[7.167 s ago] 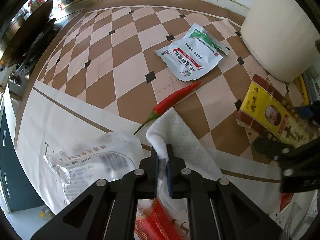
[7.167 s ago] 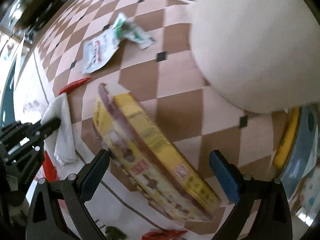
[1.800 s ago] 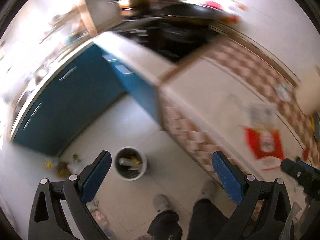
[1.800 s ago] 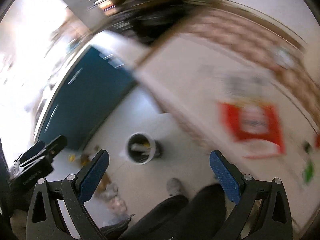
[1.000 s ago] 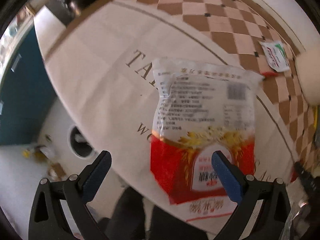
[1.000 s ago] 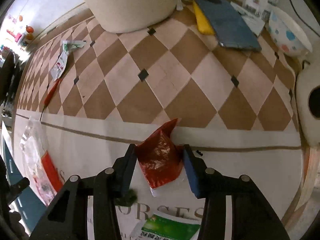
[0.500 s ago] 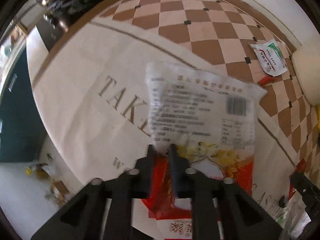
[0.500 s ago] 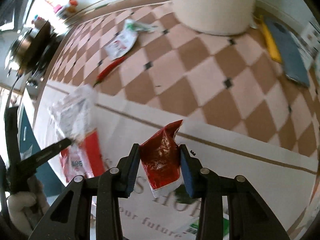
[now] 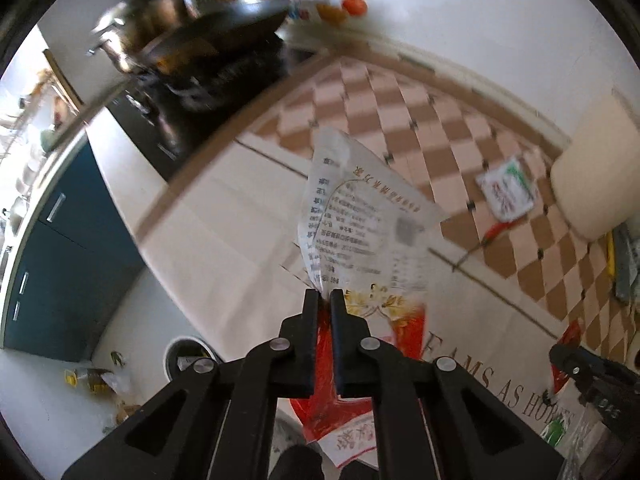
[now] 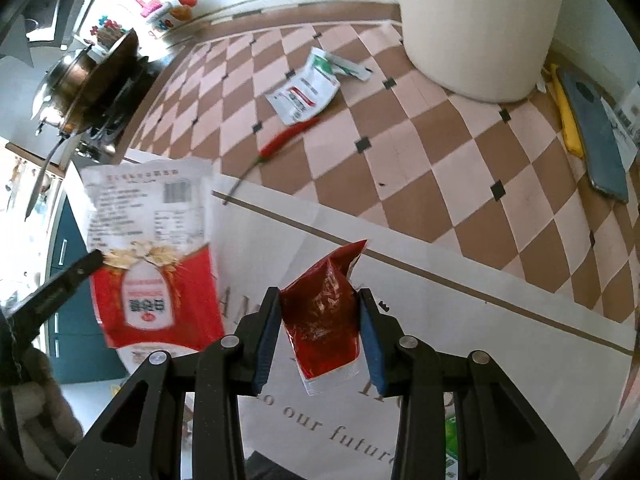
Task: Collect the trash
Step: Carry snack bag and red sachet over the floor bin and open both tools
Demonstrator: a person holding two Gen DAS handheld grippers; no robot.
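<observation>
Wrappers pinched in both grippers

Left gripper [image 9: 325, 300] has its jaws clamped on a clear-and-red bag [image 9: 360, 240], held up above the table edge. Right gripper [image 10: 318, 320] grips a red sachet [image 10: 322, 316]. A white packet [image 10: 306, 94] and red chili [image 10: 286, 136] lie at 12 o'clock on the checkered cloth [image 10: 400, 152]; a bin [image 9: 186, 358] stands on the floor at 8 o'clock.

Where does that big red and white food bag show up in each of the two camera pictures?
Left wrist view: the red and white bag rises at centre, pinched by the left gripper.
Right wrist view: the bag hangs at left.
Shared landmark: the red chili on the checkered cloth.
</observation>
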